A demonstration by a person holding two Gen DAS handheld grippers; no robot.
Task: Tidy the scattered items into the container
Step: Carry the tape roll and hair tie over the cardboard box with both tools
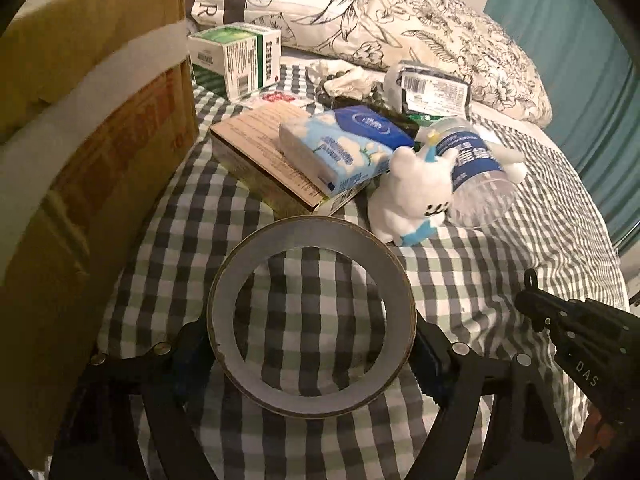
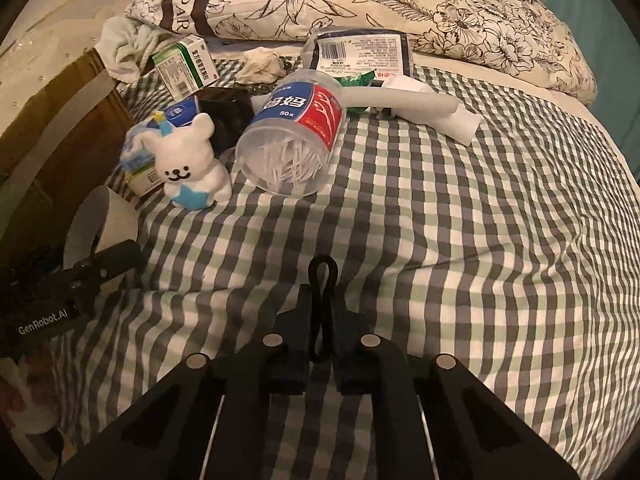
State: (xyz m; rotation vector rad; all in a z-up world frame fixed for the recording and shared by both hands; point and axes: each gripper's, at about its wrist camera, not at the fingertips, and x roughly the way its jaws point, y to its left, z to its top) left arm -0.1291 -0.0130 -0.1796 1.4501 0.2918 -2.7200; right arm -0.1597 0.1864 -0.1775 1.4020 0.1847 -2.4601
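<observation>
The tape roll point(image 1: 312, 316), a wide ring with a pale grey face and a brownish rim, sits low in the centre of the left wrist view, clamped across its outer edge by the left gripper point(image 1: 312, 350), whose two fingers press on it from either side; the checked bedsheet point(image 1: 480, 280) shows through its hole. In the right wrist view the same roll appears at the left edge, only partly visible. The cardboard box point(image 1: 80, 140), presumably the container, fills the left side of the left view, close beside the roll; its inside is not shown, so what already lies in it cannot be told. By my judgement the task is at an early or middle stage: one item is in hand and near the box, while much remains scattered toward the upper middle of the frame. Left on the sheet are a tissue pack point(image 1: 344, 148) lying on a flat carton point(image 1: 260, 160), a white plush bear point(image 2: 196, 164), a clear floss-pick jar point(image 2: 292, 136) on its side, a green medicine box point(image 1: 236, 56) and a dark packet point(image 2: 360, 52) near the floral pillow point(image 2: 400, 0). The right gripper point(image 2: 322, 316) hangs over bare sheet at lower centre, its fingers drawn together on nothing.
</observation>
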